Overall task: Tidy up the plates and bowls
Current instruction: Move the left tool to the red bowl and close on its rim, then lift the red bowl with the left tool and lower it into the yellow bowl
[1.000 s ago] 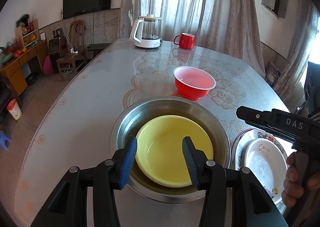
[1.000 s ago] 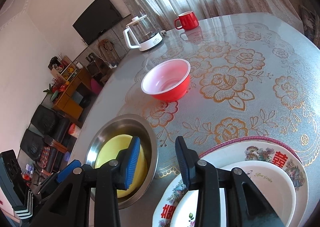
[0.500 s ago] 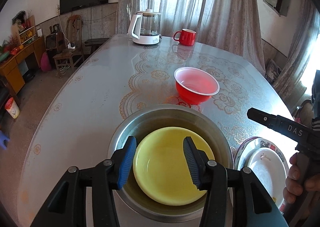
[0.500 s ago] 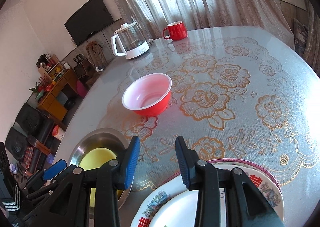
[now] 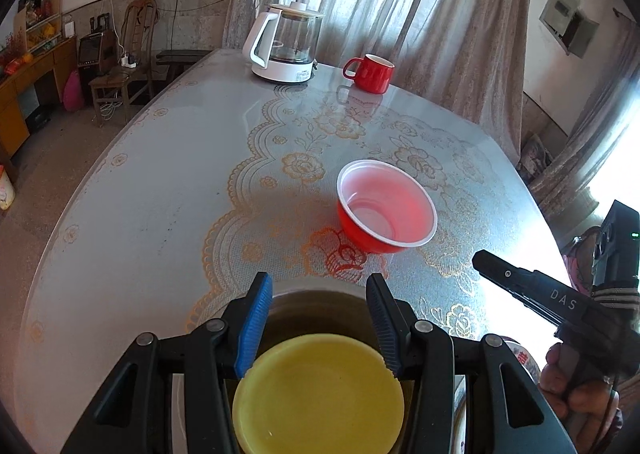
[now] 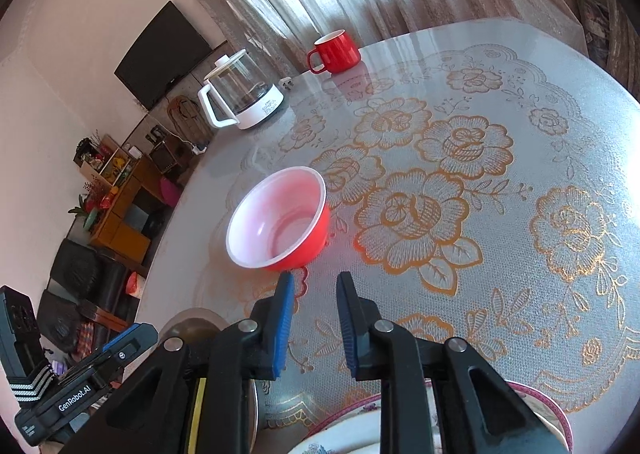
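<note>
Left hand-held gripper [image 5: 318, 288] hangs wide open over the yellow plate [image 5: 318, 390] in the steel basin [image 5: 320, 304], gripping nothing; right hand-held gripper [image 6: 314, 288] is partly open, empty, near the red bowl [image 6: 280, 217].

From my left wrist feed, the yellow plate [image 5: 318, 394] ran off the bottom edge, and the steel basin [image 5: 320, 300] under it was mostly hidden by the left gripper [image 5: 318, 324]. The patterned plate [image 6: 536, 406] showed only a rim sliver in the right wrist feed. Kettle [image 5: 286, 41] label print was too small to read. Shelf clutter [image 6: 100, 157] was too blurry for me to identify.
</note>
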`<state>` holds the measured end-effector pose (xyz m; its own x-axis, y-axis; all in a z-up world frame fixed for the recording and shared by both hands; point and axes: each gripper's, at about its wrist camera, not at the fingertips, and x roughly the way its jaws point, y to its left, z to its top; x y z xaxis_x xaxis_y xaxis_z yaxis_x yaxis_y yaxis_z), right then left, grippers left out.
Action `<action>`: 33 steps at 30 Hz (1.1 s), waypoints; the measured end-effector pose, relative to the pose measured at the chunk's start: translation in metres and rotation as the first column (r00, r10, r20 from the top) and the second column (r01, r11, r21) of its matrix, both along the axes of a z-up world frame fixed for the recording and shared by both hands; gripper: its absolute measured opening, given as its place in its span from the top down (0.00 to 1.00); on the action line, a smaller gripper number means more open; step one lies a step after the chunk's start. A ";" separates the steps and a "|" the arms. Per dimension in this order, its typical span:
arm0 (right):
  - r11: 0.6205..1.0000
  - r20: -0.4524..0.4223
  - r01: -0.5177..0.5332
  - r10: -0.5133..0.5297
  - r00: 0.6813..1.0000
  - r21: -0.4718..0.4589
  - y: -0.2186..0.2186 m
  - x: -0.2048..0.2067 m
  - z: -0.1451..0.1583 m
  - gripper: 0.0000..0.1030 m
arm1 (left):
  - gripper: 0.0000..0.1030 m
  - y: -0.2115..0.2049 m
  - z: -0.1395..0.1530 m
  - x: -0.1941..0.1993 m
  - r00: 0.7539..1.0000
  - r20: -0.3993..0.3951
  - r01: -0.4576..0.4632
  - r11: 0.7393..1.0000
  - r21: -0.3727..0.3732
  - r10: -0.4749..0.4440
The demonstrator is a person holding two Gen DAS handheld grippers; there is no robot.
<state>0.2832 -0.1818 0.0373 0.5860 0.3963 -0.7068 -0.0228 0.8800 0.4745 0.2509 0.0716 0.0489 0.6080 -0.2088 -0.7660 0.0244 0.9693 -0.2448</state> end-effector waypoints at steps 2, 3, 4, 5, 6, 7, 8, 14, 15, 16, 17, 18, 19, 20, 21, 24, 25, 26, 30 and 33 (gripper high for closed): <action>1.000 -0.012 -0.006 0.006 1.000 0.003 0.004 0.010 -0.003 0.81 | 0.52 -0.002 -0.001 0.014 1.000 -0.016 -0.001 1.000 -0.009 0.001; 1.000 -0.016 -0.005 0.005 1.000 -0.001 0.006 0.015 -0.005 0.81 | 0.52 -0.002 -0.002 0.021 1.000 -0.025 0.000 1.000 -0.021 0.000; 1.000 -0.017 -0.005 0.005 1.000 0.001 0.008 0.019 -0.006 0.81 | 0.55 -0.002 -0.003 0.029 0.999 -0.033 -0.003 0.999 -0.035 0.002; 1.000 -0.020 -0.004 0.004 1.000 0.004 0.010 0.024 -0.007 0.81 | 0.56 -0.002 -0.004 0.036 0.999 -0.041 -0.005 0.999 -0.048 0.003; 1.000 -0.024 0.002 -0.001 1.000 0.003 0.011 0.030 -0.009 0.81 | 0.56 -0.002 -0.005 0.043 0.999 -0.049 -0.004 0.998 -0.060 0.001; 1.000 -0.027 0.008 -0.008 1.000 0.002 0.012 0.035 -0.010 0.81 | 0.56 -0.003 -0.006 0.050 0.998 -0.060 -0.005 0.998 -0.067 0.001; 1.000 -0.029 0.012 -0.012 1.000 -0.001 0.013 0.040 -0.011 0.80 | 0.56 -0.004 -0.007 0.056 0.998 -0.068 -0.009 0.997 -0.072 0.004; 1.000 -0.060 0.018 -0.018 0.998 -0.007 0.019 0.068 -0.021 0.79 | 0.50 -0.019 -0.014 0.088 0.998 -0.066 -0.008 0.999 -0.037 0.006; 1.000 -0.067 0.017 -0.017 0.998 -0.002 0.020 0.072 -0.024 0.79 | 0.51 -0.021 -0.017 0.093 0.997 -0.081 -0.007 0.999 -0.043 0.003; 1.000 -0.074 0.013 -0.013 0.997 0.005 0.021 0.074 -0.026 0.79 | 0.51 -0.024 -0.021 0.098 0.996 -0.093 0.000 0.999 -0.044 -0.004; 1.000 -0.079 0.011 -0.011 0.997 0.005 0.023 0.077 -0.029 0.79 | 0.52 -0.027 -0.025 0.104 0.994 -0.108 0.004 0.999 -0.032 -0.007; 1.000 -0.083 0.010 -0.010 0.997 -0.003 0.024 0.079 -0.032 0.79 | 0.65 -0.029 -0.030 0.108 0.992 -0.128 0.005 1.000 -0.023 -0.008; 1.000 -0.084 0.007 -0.008 0.996 -0.016 0.026 0.080 -0.034 0.79 | 0.85 -0.031 -0.036 0.112 0.988 -0.157 0.012 1.000 -0.025 -0.016; 0.999 -0.084 -0.001 -0.002 0.997 -0.033 0.029 0.081 -0.036 0.86 | 0.90 -0.033 -0.041 0.114 0.983 -0.181 0.018 0.999 -0.033 -0.024; 0.999 -0.083 -0.003 -0.001 0.997 -0.052 0.030 0.081 -0.037 0.91 | 0.91 -0.032 -0.044 0.113 0.983 -0.182 0.010 1.000 -0.028 -0.015; 0.998 -0.061 -0.020 0.017 0.998 -0.054 0.031 0.075 -0.033 0.93 | 0.91 -0.030 -0.041 0.105 0.986 -0.165 0.015 0.998 -0.055 -0.024; 0.998 -0.050 -0.022 0.019 0.999 -0.057 0.030 0.072 -0.030 0.93 | 0.92 -0.030 -0.038 0.102 0.987 -0.160 0.013 0.998 -0.065 -0.024; 0.998 -0.043 -0.022 0.020 0.999 -0.051 0.029 0.070 -0.028 0.94 | 0.92 -0.029 -0.034 0.099 0.988 -0.149 0.016 0.997 -0.071 -0.027; 0.999 -0.020 -0.023 0.023 1.000 -0.022 0.024 0.060 -0.017 0.94 | 0.92 -0.029 -0.012 0.084 0.994 -0.099 0.035 0.997 -0.070 -0.042; 0.999 0.000 -0.030 0.030 1.000 -0.014 0.026 0.050 -0.005 0.94 | 0.92 -0.027 0.005 0.066 0.997 -0.057 0.046 0.997 -0.069 -0.050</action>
